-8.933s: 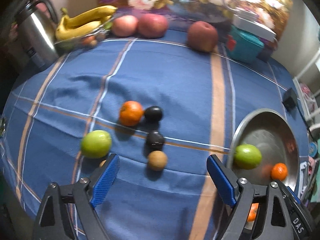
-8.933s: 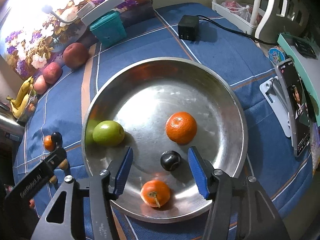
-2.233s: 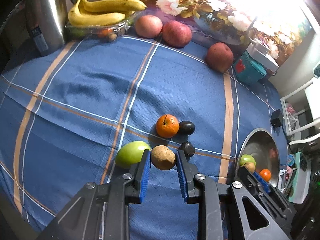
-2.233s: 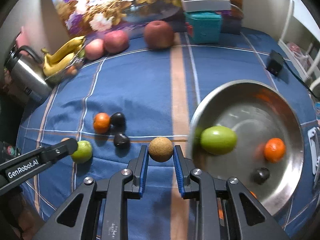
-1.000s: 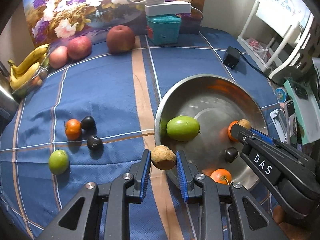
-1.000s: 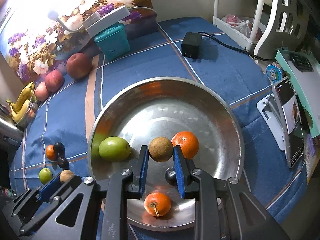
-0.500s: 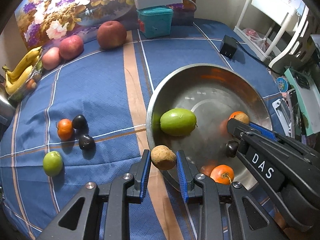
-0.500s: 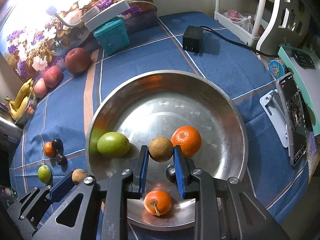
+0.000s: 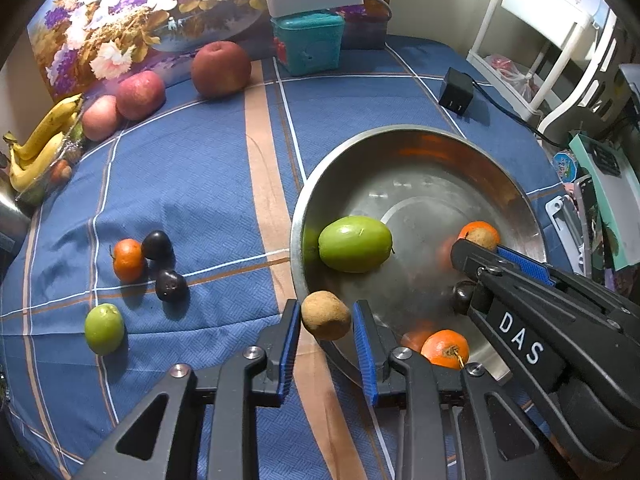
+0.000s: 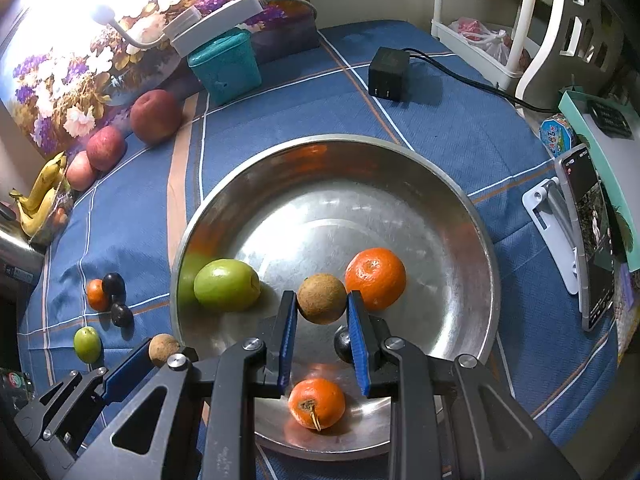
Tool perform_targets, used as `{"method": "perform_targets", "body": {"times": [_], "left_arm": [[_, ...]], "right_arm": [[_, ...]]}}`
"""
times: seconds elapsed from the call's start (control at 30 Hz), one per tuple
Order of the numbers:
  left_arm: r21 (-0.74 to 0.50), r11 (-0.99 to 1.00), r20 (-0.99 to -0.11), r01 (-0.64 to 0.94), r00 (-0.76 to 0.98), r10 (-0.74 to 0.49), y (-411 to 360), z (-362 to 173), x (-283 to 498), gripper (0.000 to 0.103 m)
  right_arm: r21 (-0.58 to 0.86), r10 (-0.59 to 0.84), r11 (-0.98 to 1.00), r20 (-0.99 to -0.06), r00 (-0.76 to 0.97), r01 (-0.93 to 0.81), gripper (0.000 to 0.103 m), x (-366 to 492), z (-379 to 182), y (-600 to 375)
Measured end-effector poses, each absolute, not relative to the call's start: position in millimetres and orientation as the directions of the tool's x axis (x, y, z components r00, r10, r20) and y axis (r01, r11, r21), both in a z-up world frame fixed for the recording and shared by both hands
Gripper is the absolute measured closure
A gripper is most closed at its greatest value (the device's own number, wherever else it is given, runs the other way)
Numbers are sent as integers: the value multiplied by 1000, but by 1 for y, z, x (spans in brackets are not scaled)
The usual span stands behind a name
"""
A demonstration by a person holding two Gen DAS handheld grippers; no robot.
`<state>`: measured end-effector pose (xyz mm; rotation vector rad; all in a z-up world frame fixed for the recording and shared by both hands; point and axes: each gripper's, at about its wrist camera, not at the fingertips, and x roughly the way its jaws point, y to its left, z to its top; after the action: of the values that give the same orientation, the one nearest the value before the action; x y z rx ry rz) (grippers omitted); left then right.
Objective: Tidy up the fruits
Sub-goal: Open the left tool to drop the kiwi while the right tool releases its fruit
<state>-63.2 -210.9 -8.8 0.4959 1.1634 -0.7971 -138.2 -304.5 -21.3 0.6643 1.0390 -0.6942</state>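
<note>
Two brown fruits carried over the steel bowl (image 10: pixel 460 200)

A dark fruit (image 10: pixel 343 345) was half hidden behind the right hand-held gripper (image 10: pixel 322 320), clenched on one brown fruit (image 10: pixel 321 298); the left hand-held gripper (image 9: pixel 326 330), jaws opening, had its brown fruit (image 9: pixel 326 315) between them above the rim, over the blue-clothed desk (image 9: pixel 200 184).

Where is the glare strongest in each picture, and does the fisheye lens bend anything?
Left wrist view: the flower picture is bright along the top, and the metal bowl reflects orange; the cloth's stripes curve. Right wrist view: the top left corner washes out to white around the lamp, and the white shelf bows.
</note>
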Motion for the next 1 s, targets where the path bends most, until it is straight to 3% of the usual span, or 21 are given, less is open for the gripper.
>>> {"method": "perform_targets", "body": {"times": [0.07,0.1,0.37,0.7,1.0], "left_arm": [[-50,635,-940,771,179,-291,-211,-9,-63,53],[-51,634,-939,772,178,-293,-211,-9,-63,51],[-50,639,-941,767,178,-287,-209,-9,-61,45],[0,679,-946,735,220,-237,-203,-13,-50,31],[9,776,-949,630,250,-192,-182,-18,-24,26]], "right_arm": [[160,-193,609,-920,341,777,76,-138,-21,-304],[160,-194,607,-920,340,779,76,-139,-21,-304],[164,-197,597,-919,341,786,74,-139,-21,-305],[153,-216,593,-915,340,790,50,-140,-18,-306],[146,-224,589,-916,334,795,48,-140,-18,-305]]}}
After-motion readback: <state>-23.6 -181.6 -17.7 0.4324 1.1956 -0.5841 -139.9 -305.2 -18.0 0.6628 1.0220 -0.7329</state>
